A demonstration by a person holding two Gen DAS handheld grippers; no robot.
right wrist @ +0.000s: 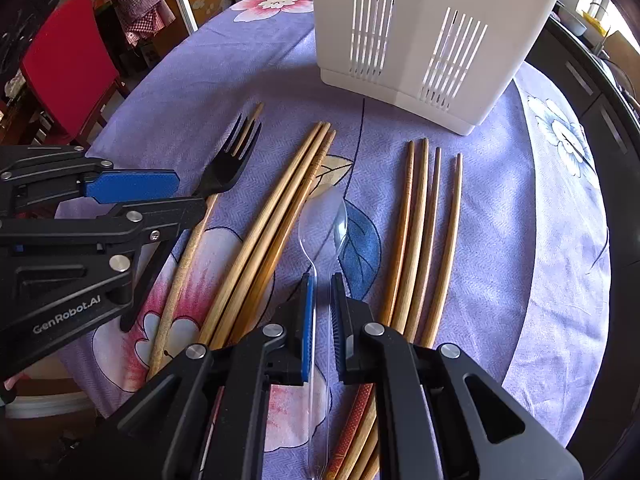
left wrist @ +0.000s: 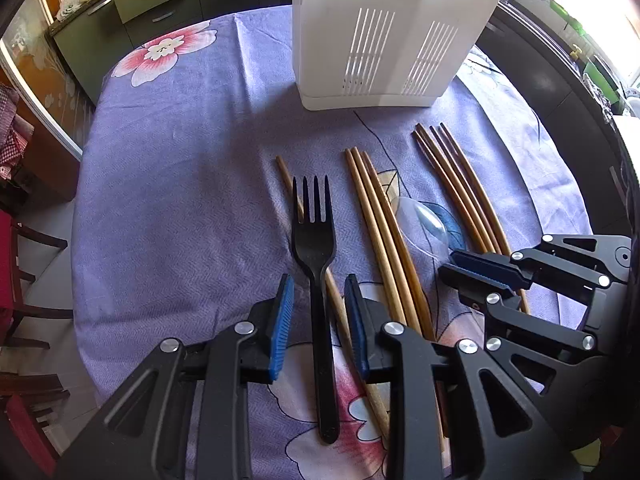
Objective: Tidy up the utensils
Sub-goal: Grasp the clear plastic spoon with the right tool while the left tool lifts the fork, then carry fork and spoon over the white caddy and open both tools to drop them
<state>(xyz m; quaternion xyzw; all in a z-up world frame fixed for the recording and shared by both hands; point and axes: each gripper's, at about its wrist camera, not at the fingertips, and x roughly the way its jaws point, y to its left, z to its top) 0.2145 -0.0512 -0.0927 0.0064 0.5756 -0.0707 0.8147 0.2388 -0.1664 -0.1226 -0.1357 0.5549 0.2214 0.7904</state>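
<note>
both grippers at the pick-up: spoon pinched, fork not yet

the clear plastic spoon [right wrist: 325, 220] lies on the purple flowered tablecloth [right wrist: 540, 240], bowl toward the white slotted utensil holder [right wrist: 420, 32] that stands at the far side of the table. its thin handle runs back between the blue pads of the right gripper [right wrist: 323, 320], whose jaws have drawn in until they look to pinch it; the spoon appears to rest on the cloth, not lifted. to its left lie three wooden chopsticks [right wrist: 280, 216] close together, and to its right four more chopsticks [right wrist: 424, 232] in a loose fan.

further left, the black plastic fork [left wrist: 314, 248] lies tines toward the holder, its handle crossing over a single chopstick [left wrist: 286, 176]. the left gripper [left wrist: 319, 320] straddles the fork's handle with its jaws parted; a gap shows on each side, so nothing is gripped there.

the step in hand looks like a double pick-up, one utensil for each hand. the next move likely calls for the left jaws to close squarely on the fork's handle alone, without trapping the chopstick underneath. then both utensils need lifting clear of the chopsticks and carrying over the holder's rim, handles dropped in. the spoon's slim, slick handle may twist in the grip.
</note>
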